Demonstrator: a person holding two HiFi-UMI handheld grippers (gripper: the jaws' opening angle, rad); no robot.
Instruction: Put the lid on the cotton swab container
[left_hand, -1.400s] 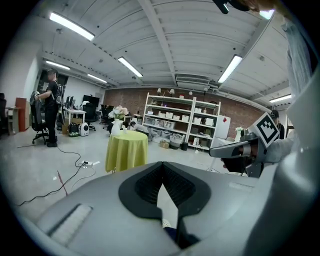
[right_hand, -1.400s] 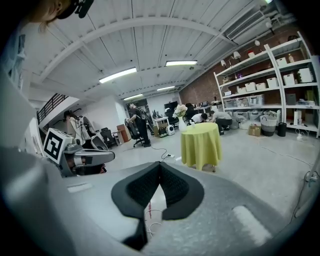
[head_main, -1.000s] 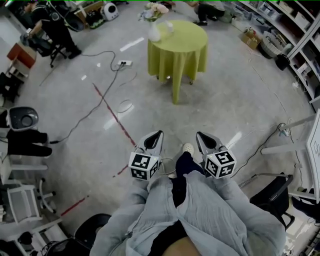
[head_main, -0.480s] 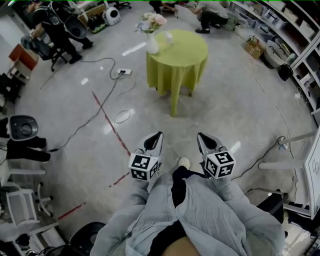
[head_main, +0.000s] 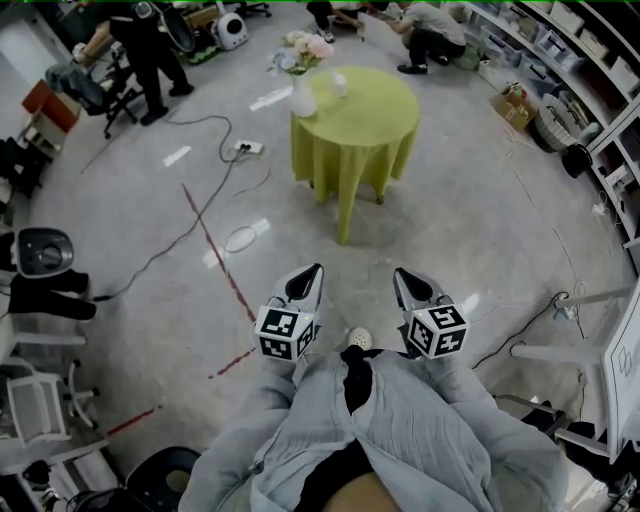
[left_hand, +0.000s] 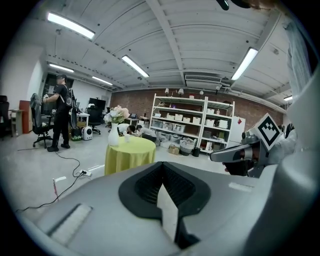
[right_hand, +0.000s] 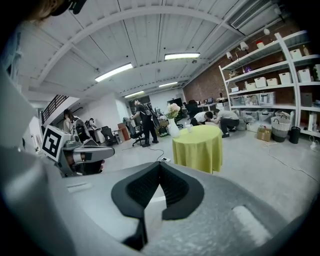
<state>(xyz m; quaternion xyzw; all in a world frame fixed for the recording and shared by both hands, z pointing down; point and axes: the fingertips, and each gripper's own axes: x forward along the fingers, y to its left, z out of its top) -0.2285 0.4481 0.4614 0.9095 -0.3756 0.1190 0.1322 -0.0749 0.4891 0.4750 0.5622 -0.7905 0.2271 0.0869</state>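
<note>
Table (head_main: 365, 112) well beyond left claw (head_main: 317, 268), right claw (head_main: 398, 271)

One table (head_main: 356, 125), one vase (head_main: 303, 98), two grippers (head_main: 314, 272) (head_main: 401, 274)

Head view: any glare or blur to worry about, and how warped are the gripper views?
Head view: sharp but dim, with white glare streaks on the floor near the table. Left gripper view: strong fisheye with black corners, and the ceiling lights are blown out. Right gripper view: same warp, the shelves bend at the right, and the far room stays in focus.
</note>
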